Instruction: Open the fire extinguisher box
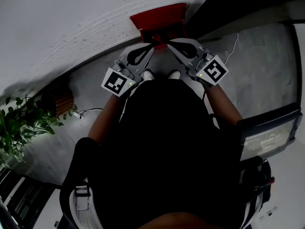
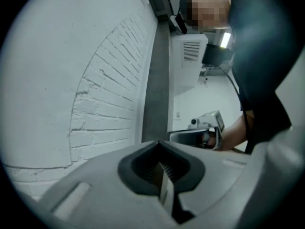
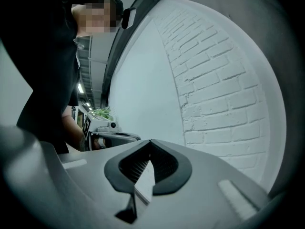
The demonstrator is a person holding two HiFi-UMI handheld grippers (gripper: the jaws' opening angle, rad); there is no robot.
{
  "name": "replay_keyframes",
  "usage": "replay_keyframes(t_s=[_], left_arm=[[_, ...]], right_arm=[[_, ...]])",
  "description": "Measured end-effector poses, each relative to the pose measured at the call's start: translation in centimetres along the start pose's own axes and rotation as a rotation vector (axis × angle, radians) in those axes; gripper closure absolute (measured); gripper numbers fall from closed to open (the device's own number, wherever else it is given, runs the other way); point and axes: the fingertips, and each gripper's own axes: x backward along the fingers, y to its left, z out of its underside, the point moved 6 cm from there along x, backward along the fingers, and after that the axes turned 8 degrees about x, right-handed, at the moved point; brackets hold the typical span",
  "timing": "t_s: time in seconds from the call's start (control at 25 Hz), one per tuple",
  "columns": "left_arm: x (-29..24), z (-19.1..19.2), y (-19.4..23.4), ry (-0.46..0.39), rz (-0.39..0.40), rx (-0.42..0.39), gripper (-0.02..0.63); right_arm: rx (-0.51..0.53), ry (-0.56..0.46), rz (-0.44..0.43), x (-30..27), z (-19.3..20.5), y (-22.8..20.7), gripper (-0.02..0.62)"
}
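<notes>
The red fire extinguisher box (image 1: pixel 159 20) stands against the white wall at the top middle of the head view. Both grippers are held side by side just in front of its lower edge. The left gripper (image 1: pixel 151 45) has its jaws together with nothing between them, and so does the right gripper (image 1: pixel 170 44). Neither touches the box as far as I can tell. In the left gripper view its shut tips (image 2: pixel 159 142) point up along the brick wall, with the right gripper (image 2: pixel 200 132) beside them. The right gripper view shows its shut tips (image 3: pixel 150 141) and the left gripper (image 3: pixel 112 136); the box is out of both views.
A white brick wall (image 2: pixel 109 94) rises behind the box. A potted plant (image 1: pixel 24 123) and a brown wooden object (image 1: pixel 59 101) stand at the left, with a white cable (image 1: pixel 90 111) on the grey floor. A dark unit with a screen (image 1: pixel 267 137) is at the right. The person's white shoes (image 1: pixel 162 74) are below the grippers.
</notes>
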Motion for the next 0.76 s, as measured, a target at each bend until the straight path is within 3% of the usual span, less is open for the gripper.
replay_keyframes(t_s=[0.76], left_arm=[[-1.7, -0.2, 0.4, -0.003, 0.009, 0.001, 0.603]], right_arm=[[-0.007, -0.005, -0.006, -0.4, 0.1, -1.3, 0.584]])
